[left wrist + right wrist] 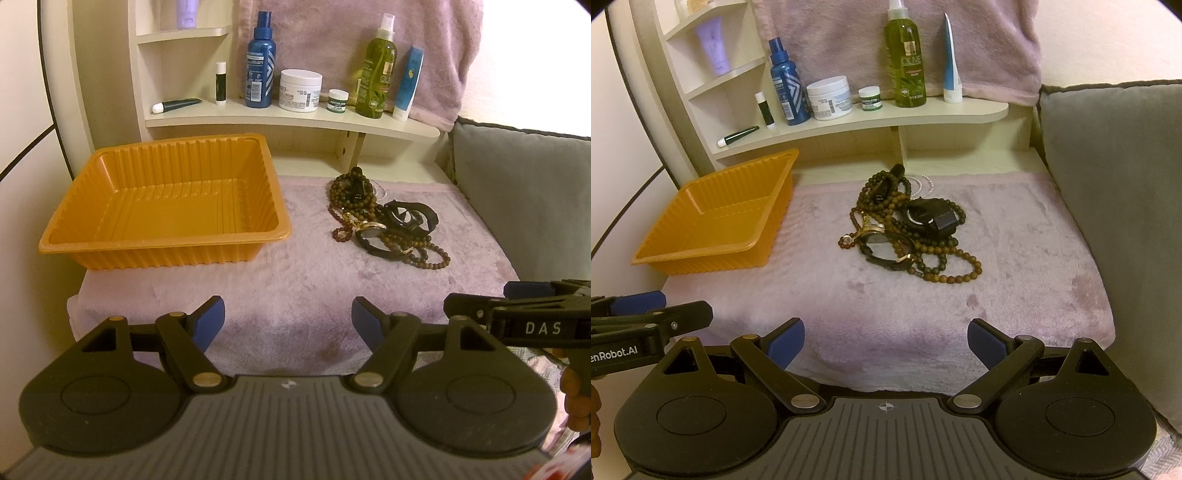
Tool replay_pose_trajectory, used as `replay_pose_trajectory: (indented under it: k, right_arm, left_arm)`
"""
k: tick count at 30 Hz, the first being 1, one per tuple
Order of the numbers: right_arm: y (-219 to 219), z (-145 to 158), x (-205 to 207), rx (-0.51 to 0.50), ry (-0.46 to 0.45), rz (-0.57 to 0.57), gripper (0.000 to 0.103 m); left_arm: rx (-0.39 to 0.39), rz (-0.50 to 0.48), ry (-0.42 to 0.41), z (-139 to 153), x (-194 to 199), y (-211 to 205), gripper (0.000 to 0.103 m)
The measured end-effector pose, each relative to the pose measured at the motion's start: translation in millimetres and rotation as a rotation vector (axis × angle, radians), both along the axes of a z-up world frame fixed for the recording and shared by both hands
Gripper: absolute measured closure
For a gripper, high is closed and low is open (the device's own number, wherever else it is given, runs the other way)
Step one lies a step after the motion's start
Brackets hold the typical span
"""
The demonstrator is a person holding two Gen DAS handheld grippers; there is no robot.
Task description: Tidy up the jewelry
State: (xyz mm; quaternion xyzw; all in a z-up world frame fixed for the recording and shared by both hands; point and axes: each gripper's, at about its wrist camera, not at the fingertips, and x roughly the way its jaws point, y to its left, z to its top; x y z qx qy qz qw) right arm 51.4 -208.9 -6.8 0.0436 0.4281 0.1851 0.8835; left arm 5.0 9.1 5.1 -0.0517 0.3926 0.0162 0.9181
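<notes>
A tangled pile of jewelry (384,218) (908,229) lies on a lilac fleece cloth (295,280) (886,295): brown bead strands, black wristwatches, a gold-rimmed watch and a thin pearl strand at the back. An orange ribbed plastic tray (110,243) (713,258) stands to its left with nothing in it. My left gripper (288,319) hovers open over the cloth's near edge, well short of tray and pile. Equally short of the pile, my right gripper (886,341) is open with nothing between its blue pads. Each gripper shows at the edge of the other's view.
A cream curved shelf (295,120) (849,122) behind the cloth carries bottles, jars and tubes, among them a blue spray bottle (260,62) and a green one (905,59). A grey cushion (524,192) (1115,184) borders the right side. A lilac towel hangs behind the shelf.
</notes>
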Motion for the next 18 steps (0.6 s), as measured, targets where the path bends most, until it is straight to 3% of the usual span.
replay_pose_trajectory:
  k: [9,18]
  right_arm:
    - [-13.7,-12.7,15.4,0.055,-0.042,-0.036,0.008]
    - [-23.4,-28.8,34.4,0.074,-0.047,-0.091,0.008]
  left_arm:
    - [-0.017,0.082,-0.005,-15.7,-2.0,22.0,0.029]
    - [-0.018,0.306,-0.070,-28.8,-11.3,90.6,0.029]
